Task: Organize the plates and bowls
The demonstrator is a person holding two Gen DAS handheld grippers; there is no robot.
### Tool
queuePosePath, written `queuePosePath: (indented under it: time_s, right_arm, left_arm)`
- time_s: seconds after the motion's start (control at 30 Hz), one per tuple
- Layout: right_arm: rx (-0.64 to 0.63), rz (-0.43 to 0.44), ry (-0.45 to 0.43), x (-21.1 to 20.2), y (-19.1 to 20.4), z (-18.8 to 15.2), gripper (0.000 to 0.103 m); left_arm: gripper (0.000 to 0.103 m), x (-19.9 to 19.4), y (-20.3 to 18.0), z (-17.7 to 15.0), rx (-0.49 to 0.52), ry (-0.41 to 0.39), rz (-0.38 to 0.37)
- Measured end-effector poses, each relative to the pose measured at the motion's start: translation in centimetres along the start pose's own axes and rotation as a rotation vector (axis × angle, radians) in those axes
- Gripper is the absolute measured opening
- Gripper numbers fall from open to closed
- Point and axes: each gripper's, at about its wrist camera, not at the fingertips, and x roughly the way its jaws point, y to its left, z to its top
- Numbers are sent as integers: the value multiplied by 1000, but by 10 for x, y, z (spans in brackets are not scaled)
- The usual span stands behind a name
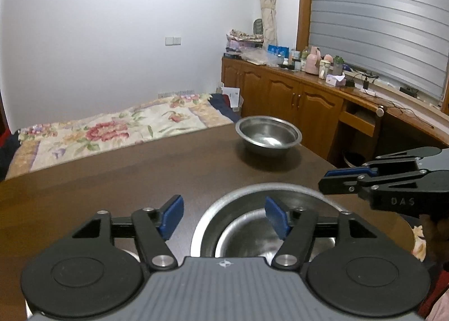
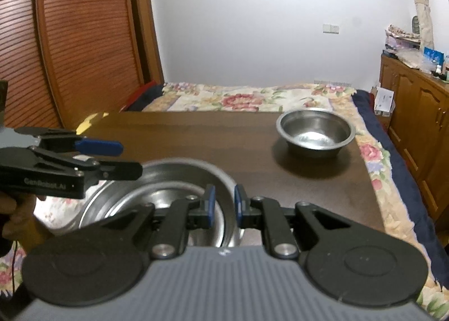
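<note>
A wide steel dish (image 1: 252, 200) lies at the near edge of the dark wooden table (image 1: 140, 169). An inner ring shows in it; I cannot tell whether that is a second dish nested inside. My left gripper (image 1: 224, 217) stands open above the dish's left rim, one blue pad outside it and one over the inside, neither touching. In the right wrist view my right gripper (image 2: 225, 206) is shut on the right rim of the dish (image 2: 168, 178). A smaller, deeper steel bowl (image 1: 268, 135) (image 2: 315, 130) stands upright at the table's far right corner.
Each gripper shows in the other's view, the left gripper (image 2: 130, 159) and the right gripper (image 1: 322, 179). A bed with a floral quilt (image 1: 112, 130) runs behind and beside the table. Wooden cabinets (image 1: 294, 96) with bottles on top stand at the right.
</note>
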Motion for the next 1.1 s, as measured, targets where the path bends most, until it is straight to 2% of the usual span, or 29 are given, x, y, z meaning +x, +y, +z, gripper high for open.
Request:
queuePosePath:
  time_s: [0.13, 0.23, 0.3, 0.37, 0.4, 0.43, 0.53, 0.63, 0.73, 0.87, 0.93, 1.03, 1.1]
  right_arm:
    - [0, -21, -34, -5, -11, 11, 16]
    - [-5, -40, -58, -9, -18, 21, 16]
    - [-6, -52, -68, -10, -24, 27, 17]
    - [-5, -63, -77, -9, -30, 33, 24]
    - [-4, -72, -83, -9, -32, 34, 32]
    - [-5, -82, -90, -9, -35, 37, 34]
    - [-18, -110, -101, -7, -40, 41, 36]
    - [-16, -128, -112, -5, -48, 45, 46]
    - [-15, -141, -115, -3, -54, 47, 50]
    - [-13, -151, -124, -2, -60, 50, 69]
    - [-10, -155, -126, 0, -64, 52, 83]
    - [-3, -177, -129, 6, -71, 55, 91]
    - [1, -189, -127, 11, -76, 56, 92]
  left_arm:
    - [77, 1, 0, 17, 14, -29, -3]
    - [87, 2, 0, 29, 22, -52, -9]
    - [89, 3, -1, 36, 33, -65, -13]
    - [89, 5, -5, 44, 48, -69, -22]
    - [90, 5, -7, 46, 57, -73, -24]
    - [91, 5, -10, 50, 63, -79, -23]
    - [94, 7, -16, 57, 83, -87, -29]
    - [95, 12, -21, 65, 97, -83, -21]
    - [95, 17, -25, 70, 112, -76, -40]
    - [97, 23, -26, 74, 111, -52, -48]
    - [98, 28, -26, 76, 101, -42, -57]
    - [98, 38, -24, 81, 97, -25, -69]
    - [98, 45, -24, 83, 102, -17, -67]
